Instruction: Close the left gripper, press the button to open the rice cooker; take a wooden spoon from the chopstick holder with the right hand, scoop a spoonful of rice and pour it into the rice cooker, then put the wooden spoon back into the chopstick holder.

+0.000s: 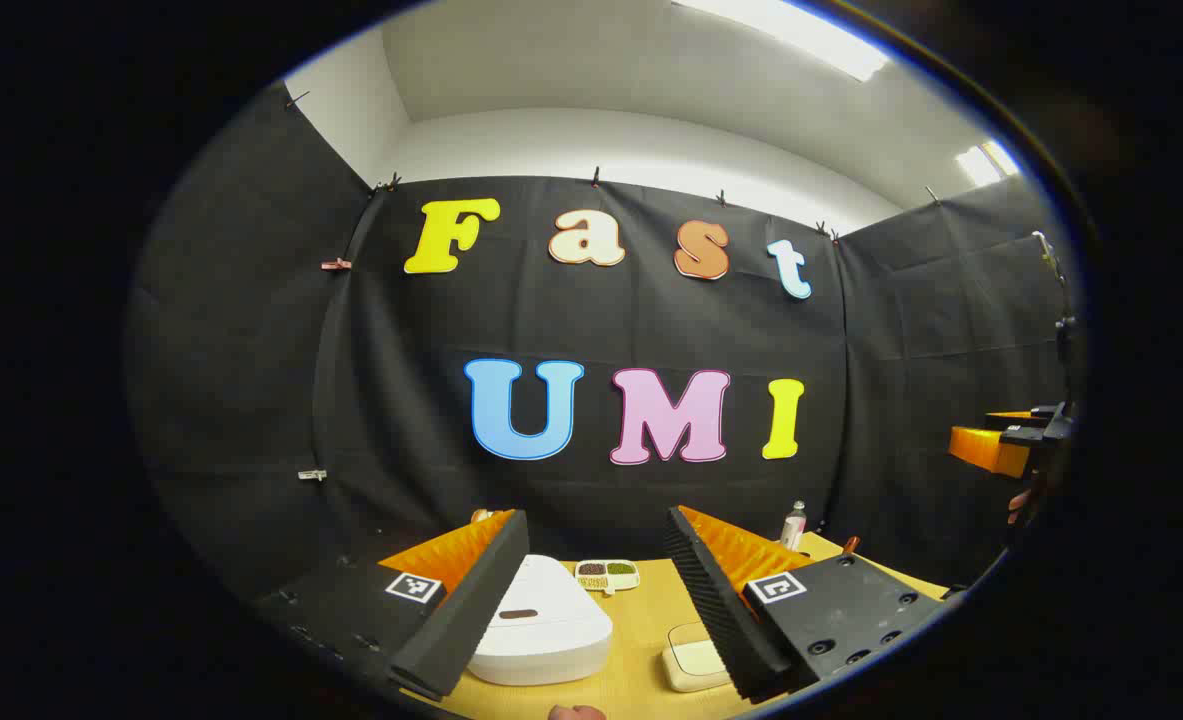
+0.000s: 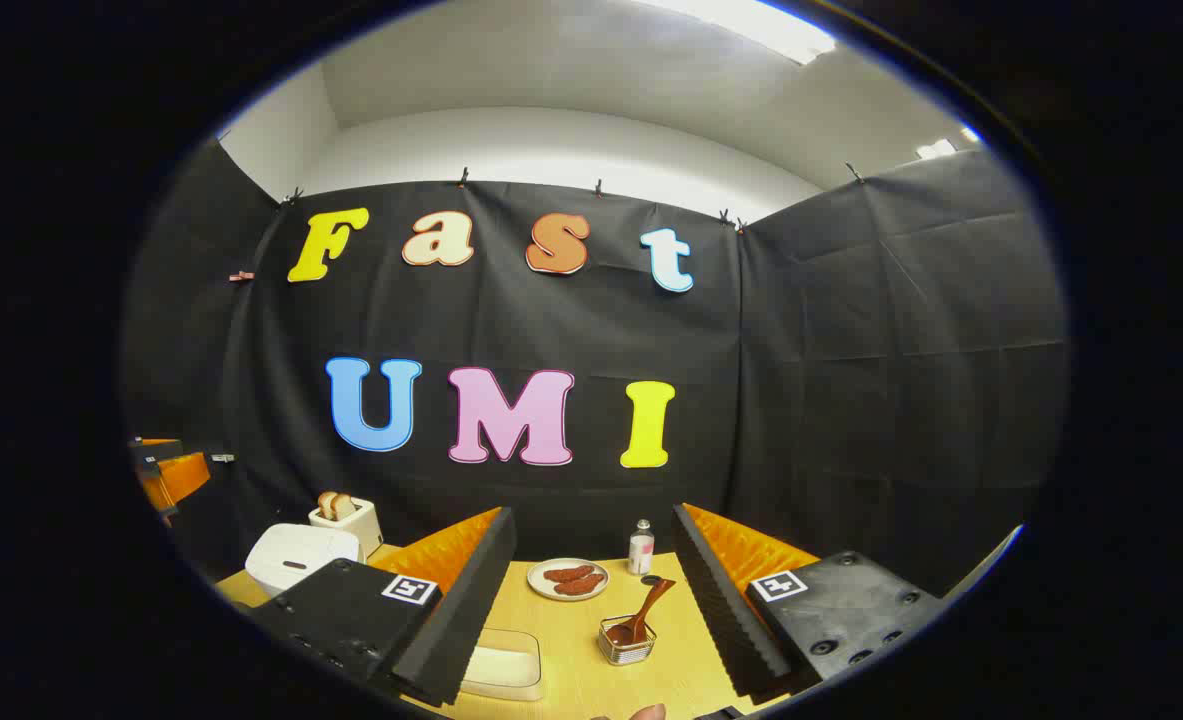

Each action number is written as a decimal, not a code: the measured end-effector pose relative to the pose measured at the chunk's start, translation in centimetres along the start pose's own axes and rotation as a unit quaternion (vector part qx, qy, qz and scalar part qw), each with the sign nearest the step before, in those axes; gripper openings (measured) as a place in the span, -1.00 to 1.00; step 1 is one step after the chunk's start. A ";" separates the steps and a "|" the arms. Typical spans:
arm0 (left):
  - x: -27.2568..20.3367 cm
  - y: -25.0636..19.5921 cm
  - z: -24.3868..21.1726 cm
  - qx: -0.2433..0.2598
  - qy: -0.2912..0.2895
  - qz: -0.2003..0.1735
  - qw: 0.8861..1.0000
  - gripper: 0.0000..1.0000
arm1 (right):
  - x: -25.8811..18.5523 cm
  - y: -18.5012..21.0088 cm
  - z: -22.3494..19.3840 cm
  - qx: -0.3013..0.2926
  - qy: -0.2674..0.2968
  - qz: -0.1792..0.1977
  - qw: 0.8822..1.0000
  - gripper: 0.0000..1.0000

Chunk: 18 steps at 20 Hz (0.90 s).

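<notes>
On table, wooden spoon (image 2: 643,612) leaning right in chopstick holder (image 2: 627,645); both grippers open

I am working in a staged recording booth, not a real kitchen. Black cloth walls (image 2: 851,380) are clipped up beneath a plain white ceiling with strip lights (image 1: 781,35); kitchen props, a rice cooker (image 1: 543,622) and toaster (image 2: 348,522), stand on a wooden table (image 2: 576,640).

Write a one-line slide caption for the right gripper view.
Open hand-held gripper above a table, facing a spoon in its holder, with the cooker at left.
</notes>
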<state>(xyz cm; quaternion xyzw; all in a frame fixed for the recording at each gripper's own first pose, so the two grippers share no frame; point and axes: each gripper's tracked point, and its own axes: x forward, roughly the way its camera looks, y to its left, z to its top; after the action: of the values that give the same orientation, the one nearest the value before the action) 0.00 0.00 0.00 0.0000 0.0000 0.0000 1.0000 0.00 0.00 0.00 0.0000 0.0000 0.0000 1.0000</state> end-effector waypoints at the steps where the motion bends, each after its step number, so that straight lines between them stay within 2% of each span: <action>1: 0.2 0.1 -0.1 -0.003 0.000 0.001 1.000 0.91 | 0.0 0.0 0.1 -0.003 -0.001 0.000 1.000 0.95; 18: 0.1 1.1 0.3 0.007 -0.006 0.004 1.000 0.92 | 0.1 1.7 0.6 -0.019 -0.009 0.018 1.000 0.95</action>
<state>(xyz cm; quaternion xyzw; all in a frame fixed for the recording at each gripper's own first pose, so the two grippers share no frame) 0.07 1.05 0.32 0.0070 -0.0065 0.0036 0.9999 0.12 1.73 0.61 -0.0192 -0.0089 0.0180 0.9996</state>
